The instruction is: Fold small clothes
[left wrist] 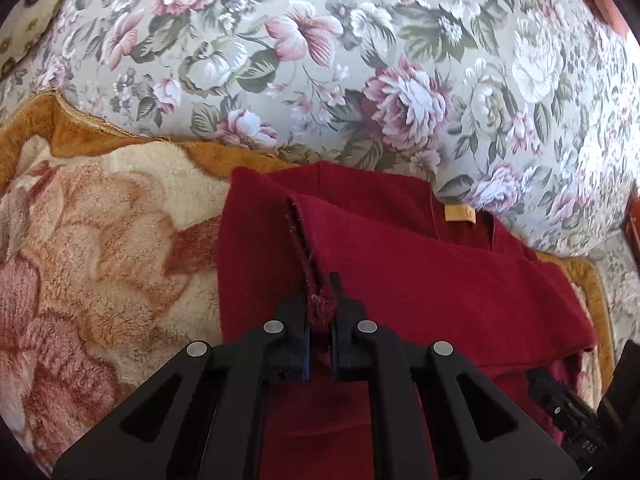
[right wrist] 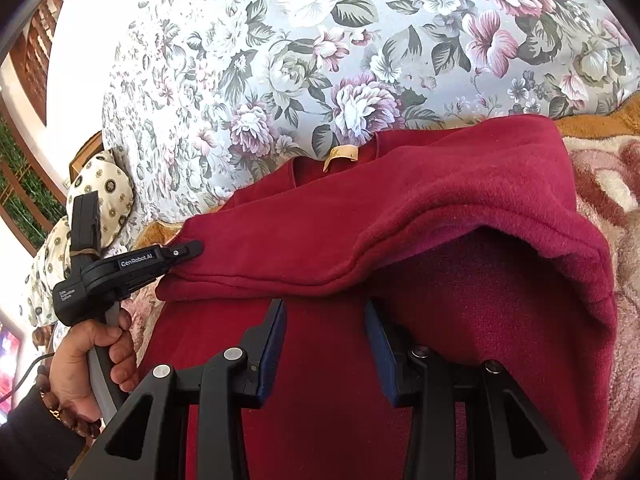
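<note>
**Red garment half-folded on a plush blanket**

A floral cushion [left wrist: 360, 60] backs a plush blanket [left wrist: 100, 240] with an orange border, and on the blanket lies the red garment [left wrist: 440, 280], its yellow neck label [right wrist: 340, 156] toward the cushion. The left gripper [left wrist: 320, 312] has its fingers drawn narrow, pinching a bunched hem of the garment between them; what lies below the pinch is hidden by the gripper's own frame. The right gripper [right wrist: 325, 320] hovers over the cloth with fingers spread wide, holding nothing. One side of the garment is folded over, shadowing the layer beneath. In the right wrist view, a hand [right wrist: 88, 356] grips the left gripper's handle; its fingertips there vanish into the fabric edge.
</note>
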{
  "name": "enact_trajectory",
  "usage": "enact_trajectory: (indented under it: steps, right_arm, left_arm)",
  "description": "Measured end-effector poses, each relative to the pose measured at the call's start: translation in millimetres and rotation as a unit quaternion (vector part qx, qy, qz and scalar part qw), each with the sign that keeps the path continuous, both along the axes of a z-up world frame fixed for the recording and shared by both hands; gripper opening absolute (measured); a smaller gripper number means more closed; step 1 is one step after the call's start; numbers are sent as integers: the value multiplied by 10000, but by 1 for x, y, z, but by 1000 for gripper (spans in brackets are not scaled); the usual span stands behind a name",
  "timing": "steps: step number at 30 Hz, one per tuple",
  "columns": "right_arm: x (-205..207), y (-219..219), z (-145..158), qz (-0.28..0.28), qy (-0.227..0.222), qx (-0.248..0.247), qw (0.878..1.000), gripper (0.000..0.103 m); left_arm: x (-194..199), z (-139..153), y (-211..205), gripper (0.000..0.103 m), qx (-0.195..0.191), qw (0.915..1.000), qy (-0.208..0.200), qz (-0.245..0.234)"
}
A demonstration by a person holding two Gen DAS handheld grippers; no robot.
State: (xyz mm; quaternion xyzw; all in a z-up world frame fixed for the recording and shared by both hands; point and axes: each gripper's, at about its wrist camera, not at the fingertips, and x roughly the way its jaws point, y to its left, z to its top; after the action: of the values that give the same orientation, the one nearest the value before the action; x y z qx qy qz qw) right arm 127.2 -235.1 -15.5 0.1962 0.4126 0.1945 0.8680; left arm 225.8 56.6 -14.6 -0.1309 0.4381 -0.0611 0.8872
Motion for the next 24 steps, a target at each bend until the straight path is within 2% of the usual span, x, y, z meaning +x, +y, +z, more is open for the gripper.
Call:
enact_trajectory:
  steps: [2, 5, 6, 8, 11, 13, 15, 17, 18, 20, 22, 23, 24]
  right_arm:
    - [-5, -4, 3, 40, 167, 79, 9998, 40]
    - [-26, -26, 15, 43, 337, 161, 9993, 40]
    - [-33, -35, 20, -92, 262, 22, 9996, 40]
    - [-47, -60, 39, -556, -162, -366, 9977, 40]
    - [-42, -84, 59, -1041, -473, -636, 9914, 40]
    - [-22, -81, 72, -857, -598, -924, 9902, 40]
    - [-2, -63, 78, -427, -672, -1272, 9887, 36]
    - [13, -49, 77, -65, -556, -1458, 9877, 36]
    - [23, -40, 71, 68, -397, -1665, 9852, 32]
    - [27, -35, 59, 173, -240, -1765, 9839, 32]
    - [30, -31, 32, 374, 128, -1980, 9794, 32]
    - [29, -29, 14, 486, 258, -2275, 9722, 29]
    - [19, -30, 11, 570, -224, -2312, 9710, 29]
  left_arm:
    - [-2, 2, 5, 5, -150, 9999, 36, 41]
    - [-5, -5, 10, 5, -144, 9998, 91, 102]
    - [-7, -9, 11, 6, -150, 9998, 68, 114]
    - [-9, -11, 9, 6, -131, 9998, -49, 132]
    - [-12, -10, 7, 6, -65, 9998, -162, 117]
    - [-16, -7, 12, 5, -167, 9992, -313, 182]
    - [-21, 0, 19, 5, -249, 9978, -510, 339]
    - [-20, 3, 25, 5, -314, 9972, -545, 394]
    - [-18, 3, 27, 5, -302, 9974, -524, 384]
    - [-14, -1, 29, 5, -302, 9981, -408, 361]
    - [-12, -10, 28, 5, -423, 9986, -194, 233]
    - [-15, -9, 29, 5, -465, 9984, -230, 220]
    - [-17, -8, 30, 5, -530, 9981, -234, 218]
